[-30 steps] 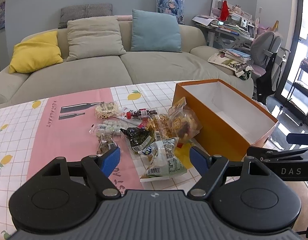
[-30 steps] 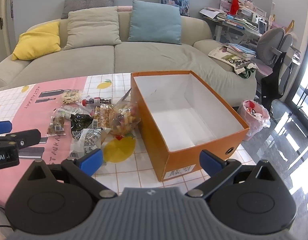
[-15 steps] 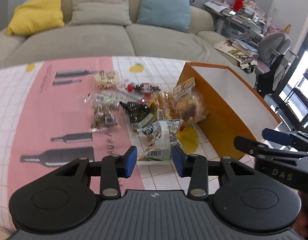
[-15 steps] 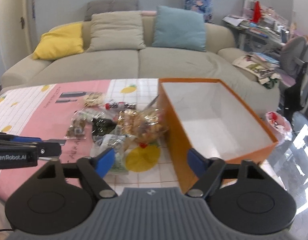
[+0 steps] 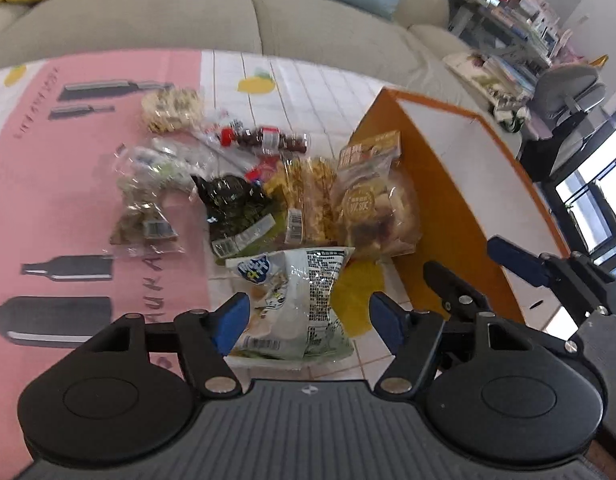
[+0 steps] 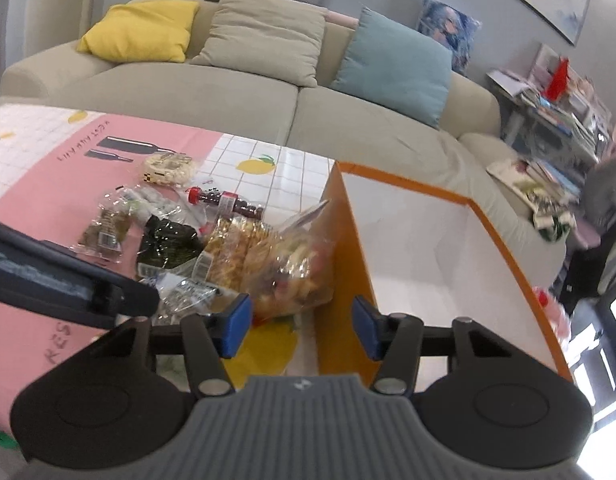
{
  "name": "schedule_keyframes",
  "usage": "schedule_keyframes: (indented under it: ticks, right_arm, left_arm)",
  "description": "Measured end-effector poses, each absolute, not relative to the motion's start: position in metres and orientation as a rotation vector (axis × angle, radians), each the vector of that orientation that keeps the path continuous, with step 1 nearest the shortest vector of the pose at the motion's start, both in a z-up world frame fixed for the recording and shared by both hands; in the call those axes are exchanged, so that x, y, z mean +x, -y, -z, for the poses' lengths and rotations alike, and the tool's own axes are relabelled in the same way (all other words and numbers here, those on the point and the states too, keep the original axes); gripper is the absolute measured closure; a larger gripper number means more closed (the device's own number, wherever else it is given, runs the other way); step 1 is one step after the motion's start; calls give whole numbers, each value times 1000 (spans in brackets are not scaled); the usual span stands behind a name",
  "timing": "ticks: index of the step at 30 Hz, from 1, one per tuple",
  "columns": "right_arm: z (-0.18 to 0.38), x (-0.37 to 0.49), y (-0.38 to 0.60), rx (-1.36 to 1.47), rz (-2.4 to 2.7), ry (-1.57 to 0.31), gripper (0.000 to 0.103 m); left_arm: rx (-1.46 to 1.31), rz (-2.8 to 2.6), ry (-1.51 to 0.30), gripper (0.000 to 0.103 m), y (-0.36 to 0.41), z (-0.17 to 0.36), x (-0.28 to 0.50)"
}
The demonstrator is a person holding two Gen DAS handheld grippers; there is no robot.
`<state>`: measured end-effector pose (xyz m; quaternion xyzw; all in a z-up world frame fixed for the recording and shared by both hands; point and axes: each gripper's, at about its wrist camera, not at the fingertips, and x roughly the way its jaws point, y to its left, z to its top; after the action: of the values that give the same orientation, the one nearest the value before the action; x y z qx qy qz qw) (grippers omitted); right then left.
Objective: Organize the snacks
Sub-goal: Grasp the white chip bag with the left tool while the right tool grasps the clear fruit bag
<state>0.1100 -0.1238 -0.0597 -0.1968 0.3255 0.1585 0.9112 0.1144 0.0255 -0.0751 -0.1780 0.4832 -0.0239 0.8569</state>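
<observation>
- In your left wrist view, your left gripper (image 5: 308, 318) hangs low over the near edge of the snack pile, its jaws wide, one blue pad on either side of a crinkled white-and-green foil bag (image 5: 297, 304) without pressing it.
- That bag lies flat on the tablecloth (image 5: 67, 184), a smooth sheet with a pink band printed with dark bottles and a white grid with yellow lemons.
- Just beyond it sit a glossy dark green packet (image 5: 233, 204), a clear bag of golden, stick-like snacks (image 5: 310, 196), and a puffy transparent bag with a brown label (image 5: 374, 204) that leans against the left wall of the orange box (image 5: 440, 208).
- Farther left lie a clear pouch of brownish pieces (image 5: 141, 220), a round pale cake pack (image 5: 169, 110) and a small red-capped bottle (image 5: 263, 140) on its side.
- Your right gripper (image 5: 484, 264) shows at the right, over the box's near wall.
- In your right wrist view, your right gripper (image 6: 301, 328) holds nothing; its jaws stand moderately apart, straddling the near left corner of the box (image 6: 342, 240), a rectangular cardboard carton, orange outside and plain white inside.
- The clear puffy bag (image 6: 295, 268) rests against that wall; the beige sofa (image 6: 227, 104) sits beyond the table.
</observation>
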Motion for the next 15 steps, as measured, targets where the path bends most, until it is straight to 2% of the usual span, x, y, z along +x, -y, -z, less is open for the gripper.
schedule_keyframes:
  ticks: [8,13,15]
  right_arm:
    - [73,120,118,-539,-371,-639,52]
    - [77,117,115,-614,-384,-590,51]
    - [79,118,112,-621,-399,-583,51]
  left_arm:
    - [-334,17,-1132,25,-20,99,146]
    - [-358,15,-1179,33,-22,114,155]
    - [-389,28,-1175,43,-26,114,155]
